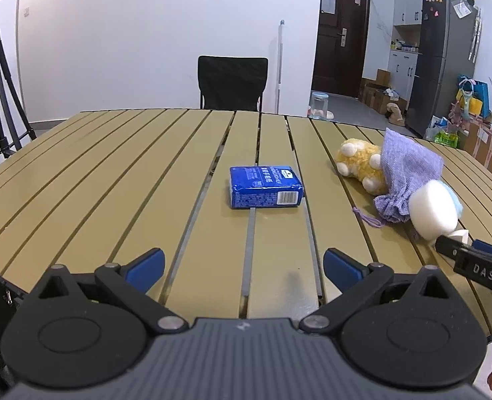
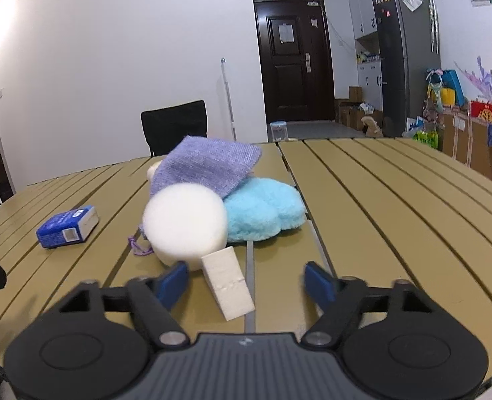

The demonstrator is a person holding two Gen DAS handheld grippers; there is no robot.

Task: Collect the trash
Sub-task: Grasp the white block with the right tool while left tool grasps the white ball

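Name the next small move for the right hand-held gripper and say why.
Probably ease the right hand-held gripper forward and close on the white foam block: the block already lies between its open blue fingers, untouched, in front of the white foam cylinder.

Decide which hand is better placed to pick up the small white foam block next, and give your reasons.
Right. The white foam block lies between the open fingers of the right gripper, which faces it. The left gripper faces the blue tissue pack, well away from the block.

Slatted tan table [image 1: 112,173] w/ blue tissue pack [image 1: 265,186], plush toys [image 1: 361,163], lilac pouch [image 1: 406,173], white foam block [image 2: 227,281].
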